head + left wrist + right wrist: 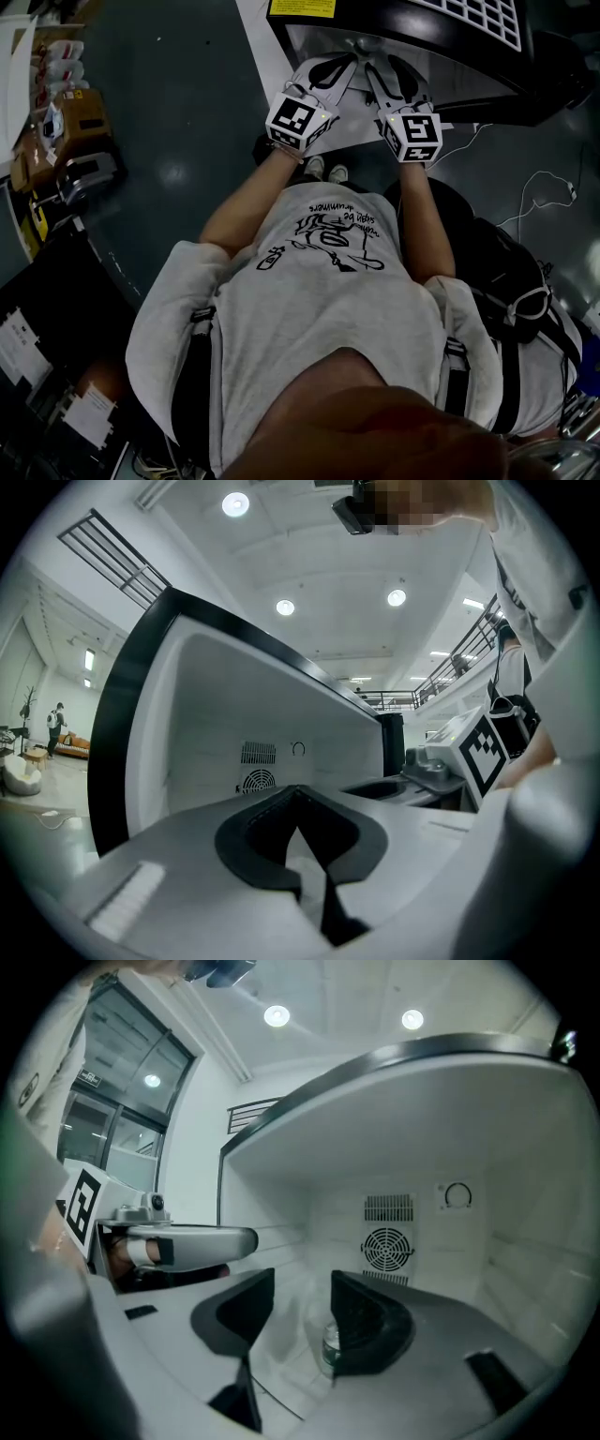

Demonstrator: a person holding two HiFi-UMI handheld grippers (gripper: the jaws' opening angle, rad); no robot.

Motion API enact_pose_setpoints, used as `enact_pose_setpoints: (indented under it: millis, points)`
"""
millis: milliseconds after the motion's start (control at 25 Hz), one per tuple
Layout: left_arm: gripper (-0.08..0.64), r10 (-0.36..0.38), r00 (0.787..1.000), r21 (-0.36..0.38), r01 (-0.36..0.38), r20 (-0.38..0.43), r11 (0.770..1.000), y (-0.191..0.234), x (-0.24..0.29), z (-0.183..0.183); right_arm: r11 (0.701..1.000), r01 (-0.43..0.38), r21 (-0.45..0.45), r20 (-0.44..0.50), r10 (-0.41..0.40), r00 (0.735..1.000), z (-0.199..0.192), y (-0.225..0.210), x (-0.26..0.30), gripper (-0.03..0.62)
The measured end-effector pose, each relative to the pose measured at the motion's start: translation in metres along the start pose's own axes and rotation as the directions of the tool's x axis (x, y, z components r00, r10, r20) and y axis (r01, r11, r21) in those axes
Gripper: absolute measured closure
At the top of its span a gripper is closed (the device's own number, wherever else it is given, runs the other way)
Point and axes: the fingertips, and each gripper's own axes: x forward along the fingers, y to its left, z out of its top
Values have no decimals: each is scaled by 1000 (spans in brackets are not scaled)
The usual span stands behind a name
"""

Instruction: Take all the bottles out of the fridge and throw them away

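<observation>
**Both grippers at the open fridge, one bottle inside**

Stands at the open fridge (525,1269), both grippers pointed in. Holds the left gripper (298,794) closed, pads (253,836) meeting at the tips, nothing between. Holds the right gripper (305,1283) with jaws apart. Bottle (330,1344) on the fridge floor, further in, in the gap and close by the right-hand pad, half hidden by it, not touched.

Little to read. Yellow label (302,7) on the fridge top, print too small. Grey shirt (319,300) with black lettering and a drawing, upside down in the head view, not surely legible. Black-and-white square markers on each cube (300,119). Bottle too dim for any print to be made out.

White inside the fridge: round fan grille (386,1249) on the back wall, dial (457,1195) up to its right.

Dark, glossy floor (178,112). Cardboard boxes (80,112) at the left, black bag (502,272) at the right, white cable (544,187) near it. Bright hall in the gripper views: white ceiling with round lights (234,504), railing (450,672) of an upper level.
</observation>
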Motion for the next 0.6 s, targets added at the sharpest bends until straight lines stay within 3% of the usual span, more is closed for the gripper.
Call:
enact_pose_setpoints:
  millis: [240, 600]
  points:
    - [551, 1, 1000, -32, -1, -2, 999, 8, 13, -12, 1000, 27, -10, -7, -27, 1000, -12, -18, 16, 432]
    - [551, 51, 998, -13, -51, -48, 999, 22, 26, -24, 999, 45, -5, -33, -45, 998, -18, -34, 36, 382]
